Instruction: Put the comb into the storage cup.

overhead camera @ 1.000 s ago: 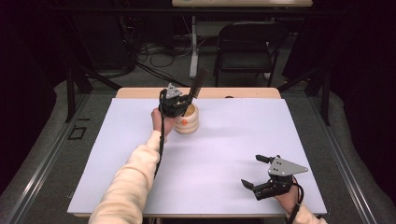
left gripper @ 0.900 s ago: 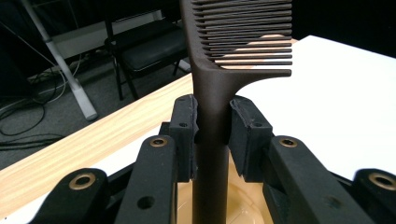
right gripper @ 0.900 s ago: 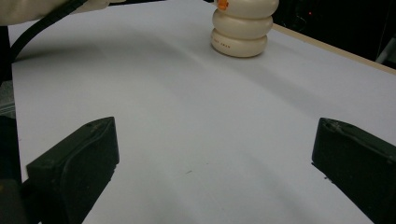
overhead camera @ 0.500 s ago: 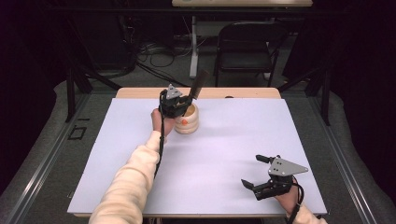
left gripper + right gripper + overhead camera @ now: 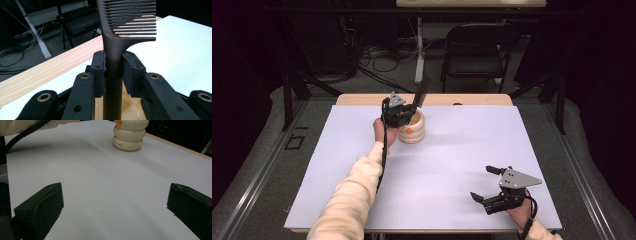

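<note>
The left gripper (image 5: 408, 112) was closed on the handle of a dark brown comb (image 5: 117, 50), its 2 black pads (image 5: 98, 72) pressing the handle from both sides just below where the teeth began. In the left gripper view the comb stood nearly upright between the jaws, with the teeth above the pads and pointing to that view's right, and the lower handle ran down into the glossy cream interior of a holder directly beneath the gripper. In the high view the comb (image 5: 422, 91) rose above and slightly beyond the left gripper, tilted a little toward the table's far edge, while the cream ribbed holder (image 5: 413, 131) with an orange mark on its side stood right under and just beside the jaws, on the white table cover (image 5: 452, 165). The person's left hand (image 5: 382, 131) gripped the tool from behind, a pale sleeve (image 5: 354, 190) trailing back toward the near edge. The right gripper (image 5: 488, 184) rested low over the cover near the table's near right corner, well apart from the holder, its jaws spread wide with nothing between them. In the right gripper view the holder (image 5: 128, 135) stood far ahead of those open jaws, slightly right of centre.
</note>
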`<state>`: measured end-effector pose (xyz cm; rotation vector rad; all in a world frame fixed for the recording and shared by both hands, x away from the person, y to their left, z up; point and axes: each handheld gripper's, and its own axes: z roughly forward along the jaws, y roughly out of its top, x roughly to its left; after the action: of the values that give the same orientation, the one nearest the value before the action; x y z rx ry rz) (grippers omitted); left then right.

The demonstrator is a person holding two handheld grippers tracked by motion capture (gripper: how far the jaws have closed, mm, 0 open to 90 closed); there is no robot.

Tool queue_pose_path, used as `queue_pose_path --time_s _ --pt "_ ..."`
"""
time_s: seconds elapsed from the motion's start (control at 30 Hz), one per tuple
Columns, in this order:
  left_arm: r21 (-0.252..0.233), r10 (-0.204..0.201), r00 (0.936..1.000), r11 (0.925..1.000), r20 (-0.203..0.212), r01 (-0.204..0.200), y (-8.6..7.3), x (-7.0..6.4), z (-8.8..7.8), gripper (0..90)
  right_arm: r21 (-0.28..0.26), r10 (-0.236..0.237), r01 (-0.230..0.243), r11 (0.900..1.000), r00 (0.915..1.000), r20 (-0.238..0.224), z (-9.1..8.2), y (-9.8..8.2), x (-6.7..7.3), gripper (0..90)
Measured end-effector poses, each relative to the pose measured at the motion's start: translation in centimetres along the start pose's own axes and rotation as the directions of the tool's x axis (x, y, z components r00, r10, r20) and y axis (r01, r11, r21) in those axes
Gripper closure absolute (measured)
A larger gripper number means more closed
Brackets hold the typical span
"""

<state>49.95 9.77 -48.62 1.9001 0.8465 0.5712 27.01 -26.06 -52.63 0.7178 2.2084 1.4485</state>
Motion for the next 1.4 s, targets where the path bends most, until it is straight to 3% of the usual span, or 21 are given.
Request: queue_pose_path --time_s 1.4 --pt "0.075 -0.001 1.0 0.9972 0.004 0.001 -0.66 -0.06 0.74 72.0 0.001 -0.002 0.002 1.0 1.0 0.003 -0.02 0.0 -0.04 0.2"
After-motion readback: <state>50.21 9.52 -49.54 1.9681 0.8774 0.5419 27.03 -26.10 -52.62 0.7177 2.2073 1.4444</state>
